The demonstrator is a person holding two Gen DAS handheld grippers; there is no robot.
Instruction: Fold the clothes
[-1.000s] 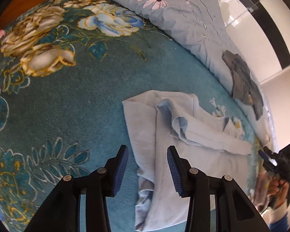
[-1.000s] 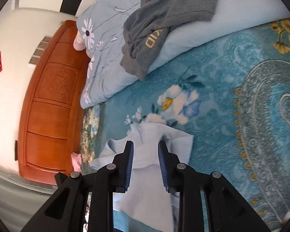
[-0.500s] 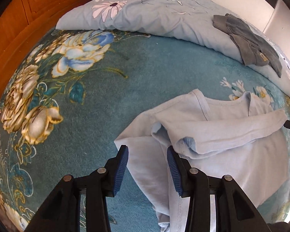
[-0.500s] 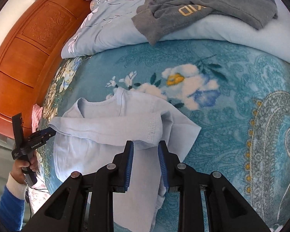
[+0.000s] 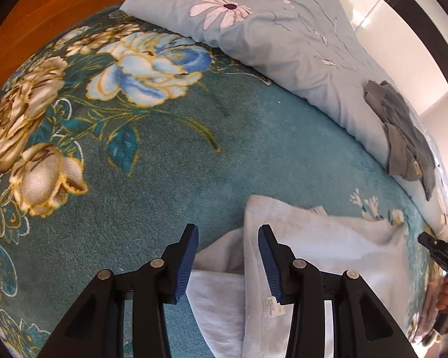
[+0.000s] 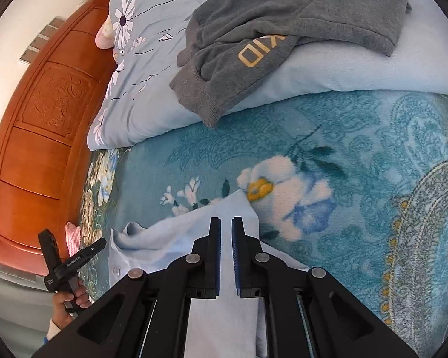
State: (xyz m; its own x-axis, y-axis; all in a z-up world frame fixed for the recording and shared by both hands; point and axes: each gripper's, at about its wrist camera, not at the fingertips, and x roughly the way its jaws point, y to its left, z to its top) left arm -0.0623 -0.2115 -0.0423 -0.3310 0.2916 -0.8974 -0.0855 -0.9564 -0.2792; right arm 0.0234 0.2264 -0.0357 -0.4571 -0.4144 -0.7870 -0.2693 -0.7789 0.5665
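Note:
A pale blue shirt (image 5: 328, 247) lies partly folded on the teal flowered blanket (image 5: 170, 161). My left gripper (image 5: 228, 237) is open over the shirt's left edge, with cloth lying between and below the jaws. In the right wrist view the shirt (image 6: 176, 238) lies under my right gripper (image 6: 225, 223). Its jaws stand a narrow gap apart above the shirt's upper corner, and whether they pinch cloth cannot be told. The right gripper also shows at the right edge of the left wrist view (image 5: 439, 249), and the left gripper shows in the right wrist view (image 6: 71, 259).
A pale blue quilt with daisies (image 5: 268, 29) lies along the far side, with a grey sweatshirt (image 6: 283, 29) on it. A wooden headboard (image 6: 35, 149) stands at the left. A pink cloth (image 6: 73, 237) lies by the headboard.
Both grippers have come lower and closer over the shirt. The right gripper's jaws have narrowed. The shirt now looks folded more compactly, its sleeve no longer spread across.

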